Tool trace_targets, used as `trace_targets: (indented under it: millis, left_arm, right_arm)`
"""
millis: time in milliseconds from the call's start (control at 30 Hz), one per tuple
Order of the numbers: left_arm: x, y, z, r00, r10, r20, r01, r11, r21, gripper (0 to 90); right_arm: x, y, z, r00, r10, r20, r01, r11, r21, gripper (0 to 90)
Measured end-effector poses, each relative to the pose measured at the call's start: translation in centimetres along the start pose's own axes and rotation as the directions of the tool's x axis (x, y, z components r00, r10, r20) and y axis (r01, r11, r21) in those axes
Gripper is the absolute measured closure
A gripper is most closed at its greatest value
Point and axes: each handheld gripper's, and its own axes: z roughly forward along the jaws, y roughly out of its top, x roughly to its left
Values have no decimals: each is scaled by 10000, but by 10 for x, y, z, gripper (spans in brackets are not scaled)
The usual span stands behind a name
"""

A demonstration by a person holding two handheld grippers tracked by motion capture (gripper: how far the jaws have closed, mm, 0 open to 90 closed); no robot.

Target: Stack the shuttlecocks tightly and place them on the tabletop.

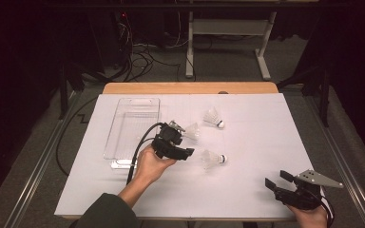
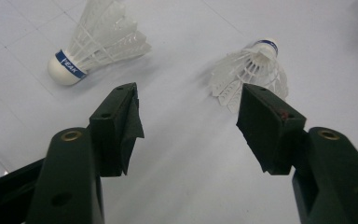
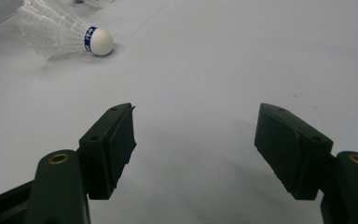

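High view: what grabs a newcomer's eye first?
Three white shuttlecocks lie mid-table on the white sheet: the far shuttlecock, the middle shuttlecock and the near shuttlecock. The left gripper, jaws open, hovers between the middle and near ones, with nothing between its pads. A clear plastic tray sits to its left, and the right gripper rests open at the near right corner.
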Motion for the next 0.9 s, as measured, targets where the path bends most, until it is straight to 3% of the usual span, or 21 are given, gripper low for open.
trace_targets:
  millis: [900]
  left_arm:
    - [-8,-22,-1,9999,161,-28,-160,9996,246,401]
  right_arm:
    - [0,0,0,10000,-3,10,3,10000,-7,291]
